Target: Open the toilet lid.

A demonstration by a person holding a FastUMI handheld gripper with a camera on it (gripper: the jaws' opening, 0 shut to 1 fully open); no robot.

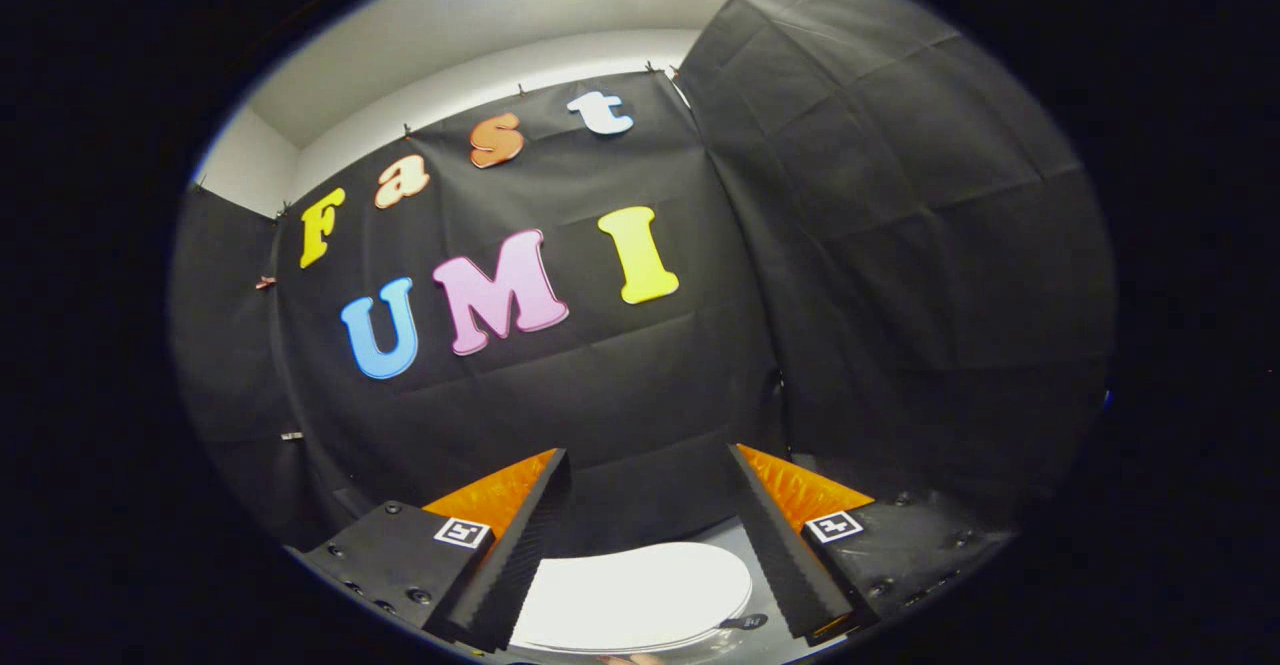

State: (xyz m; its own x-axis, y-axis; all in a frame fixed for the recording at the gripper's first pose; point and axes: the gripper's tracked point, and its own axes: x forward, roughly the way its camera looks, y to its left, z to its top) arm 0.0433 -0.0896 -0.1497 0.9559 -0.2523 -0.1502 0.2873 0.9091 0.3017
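The white toilet lid (630,595) lies flat and closed, low between my two fingers and a little below them. My gripper (650,465) is open, its fingers spread wide with nothing between them. The fingertips (552,465) reach toward the black cloth wall beyond the lid. The near edge of the lid is cut off from sight under the fingers.
Black cloth walls (880,275) close in the booth ahead and to the right, meeting at a corner. A small dark fitting (742,622) sits at the lid's right edge. A pale ceiling (520,25) shows above the cloth.
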